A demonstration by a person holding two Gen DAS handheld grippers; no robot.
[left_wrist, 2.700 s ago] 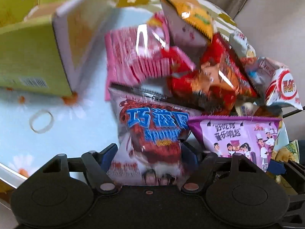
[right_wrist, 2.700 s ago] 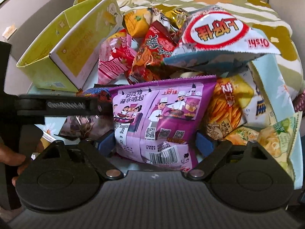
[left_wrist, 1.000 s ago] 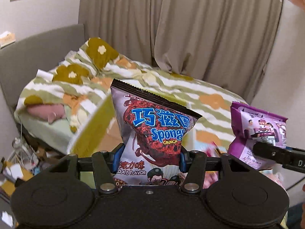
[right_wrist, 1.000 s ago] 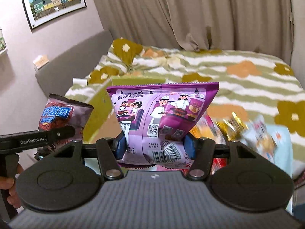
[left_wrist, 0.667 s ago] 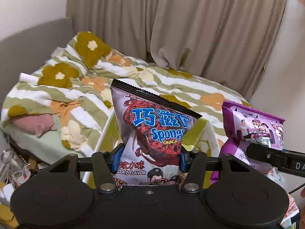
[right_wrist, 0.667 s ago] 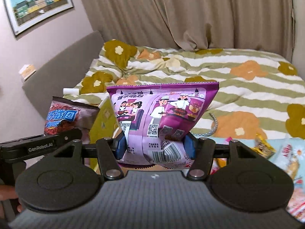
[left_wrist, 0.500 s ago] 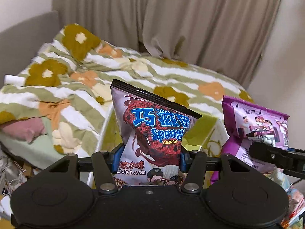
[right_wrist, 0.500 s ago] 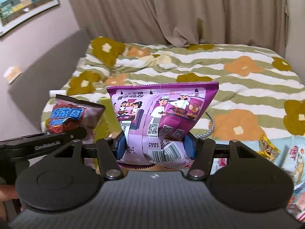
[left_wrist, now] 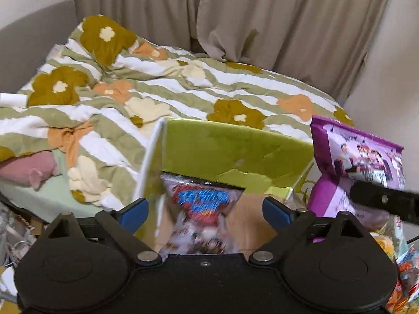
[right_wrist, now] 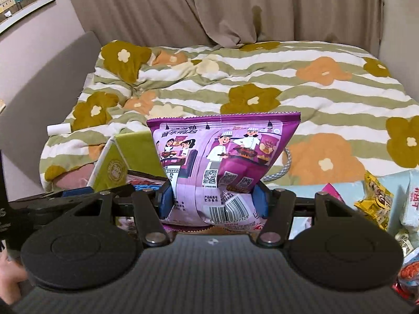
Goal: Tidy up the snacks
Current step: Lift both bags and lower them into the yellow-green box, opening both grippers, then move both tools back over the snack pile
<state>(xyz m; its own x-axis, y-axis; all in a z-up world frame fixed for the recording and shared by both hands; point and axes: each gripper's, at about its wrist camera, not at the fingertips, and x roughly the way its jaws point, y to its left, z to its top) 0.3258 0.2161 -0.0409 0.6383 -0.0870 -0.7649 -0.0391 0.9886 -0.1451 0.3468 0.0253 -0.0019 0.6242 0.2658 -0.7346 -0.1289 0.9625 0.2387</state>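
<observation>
Left wrist view, lower centre: the left gripper [left_wrist: 205, 210] stood with its jaws spread wide, and the blurred chocolate snack bag [left_wrist: 205, 219] lay between them, apparently untouched, inside the green box [left_wrist: 235, 154]. Right wrist view, centre: the right gripper [right_wrist: 213, 200] was clamped on the purple snack bag [right_wrist: 222, 162], held upright near the box's right side. By this evidence one bag was boxed, one awaited placing, and the loose packets [right_wrist: 377, 198] at right remained unsorted.
</observation>
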